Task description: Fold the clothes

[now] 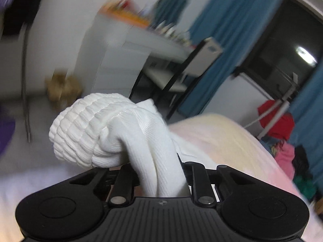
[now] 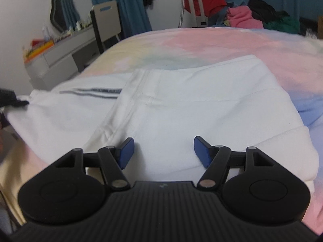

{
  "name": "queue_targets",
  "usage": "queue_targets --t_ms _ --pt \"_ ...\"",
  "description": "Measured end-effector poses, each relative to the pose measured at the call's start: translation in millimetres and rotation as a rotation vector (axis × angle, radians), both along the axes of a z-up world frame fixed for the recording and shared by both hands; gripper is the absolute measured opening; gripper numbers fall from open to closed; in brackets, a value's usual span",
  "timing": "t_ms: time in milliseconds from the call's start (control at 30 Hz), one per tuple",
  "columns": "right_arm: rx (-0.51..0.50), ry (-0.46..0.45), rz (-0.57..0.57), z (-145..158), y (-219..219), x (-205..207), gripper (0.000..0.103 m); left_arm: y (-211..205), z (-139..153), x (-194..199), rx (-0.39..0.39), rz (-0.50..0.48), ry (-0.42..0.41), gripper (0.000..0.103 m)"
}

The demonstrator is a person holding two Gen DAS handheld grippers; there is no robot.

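Observation:
My left gripper (image 1: 161,173) is shut on a white ribbed cuff (image 1: 113,133) of a white garment, lifted above the bed; the fabric bunches over and hides the fingertips. In the right wrist view the white garment (image 2: 181,104) lies partly folded on the pastel bedspread (image 2: 222,42), with a grey striped band (image 2: 90,91) at its left. My right gripper (image 2: 163,151) is open and empty, its blue pads (image 2: 127,153) just above the garment's near part.
A grey desk (image 2: 60,58) with clutter and a chair (image 2: 105,20) stand left of the bed. Blue curtains (image 2: 121,4), a white rack (image 2: 193,2) and a pile of coloured clothes (image 2: 242,16) lie beyond the bed's far edge.

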State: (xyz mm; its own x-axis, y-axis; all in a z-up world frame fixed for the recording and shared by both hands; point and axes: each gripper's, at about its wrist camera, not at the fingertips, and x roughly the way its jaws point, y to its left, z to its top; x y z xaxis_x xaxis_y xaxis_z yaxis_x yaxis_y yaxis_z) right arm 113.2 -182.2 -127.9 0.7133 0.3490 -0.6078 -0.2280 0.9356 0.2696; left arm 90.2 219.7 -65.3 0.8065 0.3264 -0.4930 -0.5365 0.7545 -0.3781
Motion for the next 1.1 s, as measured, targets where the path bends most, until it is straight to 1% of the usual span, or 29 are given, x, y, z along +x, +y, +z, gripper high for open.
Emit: queue_targets --t_ms 67,133,233,300,400,467,533,633,700,800,833,900,967,1033,1100 --pt "0.044 -0.009 -0.041 5.1 -10.1 -0.8 0.067 -24.6 17.0 -1.8 0.131 -0.032 -0.033 0.02" --pt "0.086 -0.028 -0.085 10.9 -20.2 -2.7 0.067 -54.6 35.7 -5.0 0.241 -0.059 -0.081 0.019" --pt "0.126 -0.075 -0.176 21.9 -37.6 -7.2 0.067 -105.6 61.7 -3.5 0.367 -0.119 -0.152 0.018" --pt "0.155 -0.105 -0.246 29.9 -52.7 -10.6 0.067 -144.5 78.3 2.3 0.429 -0.176 -0.187 0.017" --pt "0.187 -0.14 -0.365 38.3 -79.6 -15.6 0.067 -209.2 96.8 11.8 0.494 -0.255 -0.25 0.016" --pt "0.198 -0.157 -0.446 41.1 -98.4 -18.6 0.068 -256.8 103.0 17.1 0.528 -0.309 -0.294 0.015" --pt "0.207 -0.169 -0.515 42.4 -115.6 -21.5 0.069 -306.4 101.3 26.4 0.582 -0.374 -0.324 0.014" --pt "0.224 -0.181 -0.596 40.7 -138.7 -26.4 0.069 -373.7 84.0 38.5 0.667 -0.472 -0.342 0.014" --pt "0.245 -0.196 -0.656 39.4 -154.2 -31.1 0.069 -414.0 62.7 45.1 0.715 -0.542 -0.332 0.014" --pt "0.293 -0.218 -0.758 35.0 -177.8 -38.3 0.07 -465.9 16.0 56.9 0.802 -0.679 -0.264 0.014" --pt "0.317 -0.222 -0.788 32.4 -186.3 -40.8 0.07 -478.7 -1.2 60.8 0.827 -0.731 -0.223 0.015" --pt "0.346 -0.224 -0.814 27.6 -196.4 -43.0 0.07 -498.6 -37.3 66.6 0.875 -0.843 -0.119 0.016" --pt "0.359 -0.225 -0.817 23.8 -201.7 -43.5 0.07 -498.6 -41.9 68.0 0.893 -0.872 -0.089 0.017" --pt "0.366 -0.232 -0.781 20.6 -201.0 -39.6 0.07 -498.6 -46.5 69.5 0.912 -0.9 -0.058 0.021" --pt "0.411 -0.218 -0.738 14.9 -202.5 -35.2 0.07 -498.6 -51.1 70.9 0.93 -0.929 -0.028 0.034"
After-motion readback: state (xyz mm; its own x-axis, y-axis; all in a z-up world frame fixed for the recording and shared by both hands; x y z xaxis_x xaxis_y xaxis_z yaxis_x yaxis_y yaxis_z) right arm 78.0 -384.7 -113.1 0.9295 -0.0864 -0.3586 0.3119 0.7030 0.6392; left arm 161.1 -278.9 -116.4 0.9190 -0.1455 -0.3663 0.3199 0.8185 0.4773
